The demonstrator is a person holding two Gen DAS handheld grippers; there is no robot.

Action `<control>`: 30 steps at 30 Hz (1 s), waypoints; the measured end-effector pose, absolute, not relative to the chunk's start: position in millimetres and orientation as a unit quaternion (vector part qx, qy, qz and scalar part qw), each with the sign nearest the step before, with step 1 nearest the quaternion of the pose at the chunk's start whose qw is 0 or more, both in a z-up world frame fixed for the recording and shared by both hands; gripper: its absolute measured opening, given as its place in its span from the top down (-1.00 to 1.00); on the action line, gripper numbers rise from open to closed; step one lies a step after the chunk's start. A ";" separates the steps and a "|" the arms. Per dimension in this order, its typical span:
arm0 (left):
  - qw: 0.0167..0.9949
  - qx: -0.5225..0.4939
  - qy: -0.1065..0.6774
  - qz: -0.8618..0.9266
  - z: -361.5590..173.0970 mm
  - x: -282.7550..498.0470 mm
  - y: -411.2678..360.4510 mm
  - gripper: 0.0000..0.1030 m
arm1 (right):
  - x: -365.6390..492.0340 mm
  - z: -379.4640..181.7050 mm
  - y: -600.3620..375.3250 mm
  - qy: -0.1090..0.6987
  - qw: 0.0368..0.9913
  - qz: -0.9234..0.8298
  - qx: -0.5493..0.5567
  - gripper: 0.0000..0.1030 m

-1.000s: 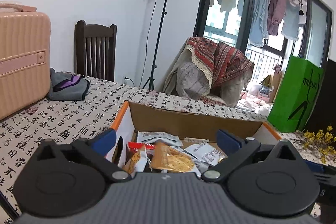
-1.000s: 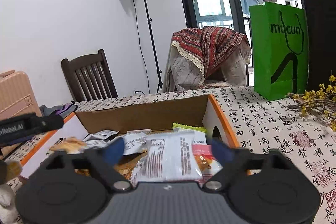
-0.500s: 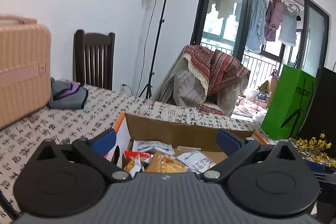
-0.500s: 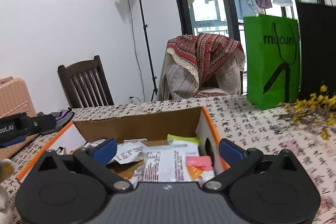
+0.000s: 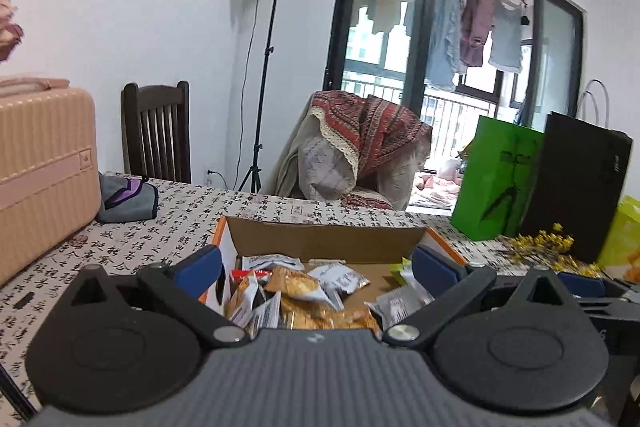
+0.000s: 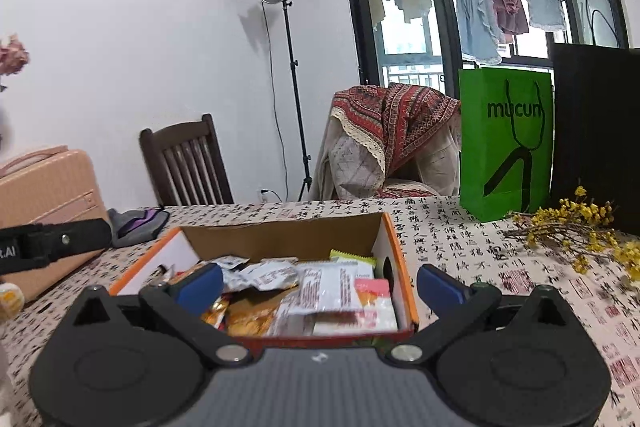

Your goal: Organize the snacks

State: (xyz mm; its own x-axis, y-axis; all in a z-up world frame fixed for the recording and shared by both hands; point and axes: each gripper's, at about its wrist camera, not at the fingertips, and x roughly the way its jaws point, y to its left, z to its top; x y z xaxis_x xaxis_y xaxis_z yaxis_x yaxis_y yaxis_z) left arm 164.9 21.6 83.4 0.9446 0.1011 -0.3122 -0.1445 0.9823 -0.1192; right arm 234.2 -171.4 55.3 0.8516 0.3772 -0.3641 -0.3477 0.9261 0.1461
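An open cardboard box (image 5: 320,239) with orange edges sits on the table, also in the right wrist view (image 6: 280,233). It holds several snack packets (image 5: 304,291), among them white and pink ones (image 6: 344,291). My left gripper (image 5: 316,269) is open and empty, just in front of the box. My right gripper (image 6: 320,285) is open and empty, raised above the box's near edge. The left gripper's body (image 6: 52,245) shows at the left of the right wrist view.
The table wears a calligraphy-print cloth (image 6: 460,239). A pink suitcase (image 5: 40,171) and a grey pouch (image 5: 128,201) lie left. A green bag (image 6: 504,143), a black bag (image 6: 596,131) and yellow flowers (image 6: 580,227) stand right. Chairs stand behind.
Both grippers have pulled back and risen from the box. The right gripper opened wide and let go of the white packet, which now lies in the box.
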 end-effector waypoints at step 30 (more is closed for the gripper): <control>0.986 -0.050 0.157 0.019 24.3 0.4 1.7 -1.00 | 49.2 18.0 -221.7 0.185 0.957 0.218 0.043 -1.00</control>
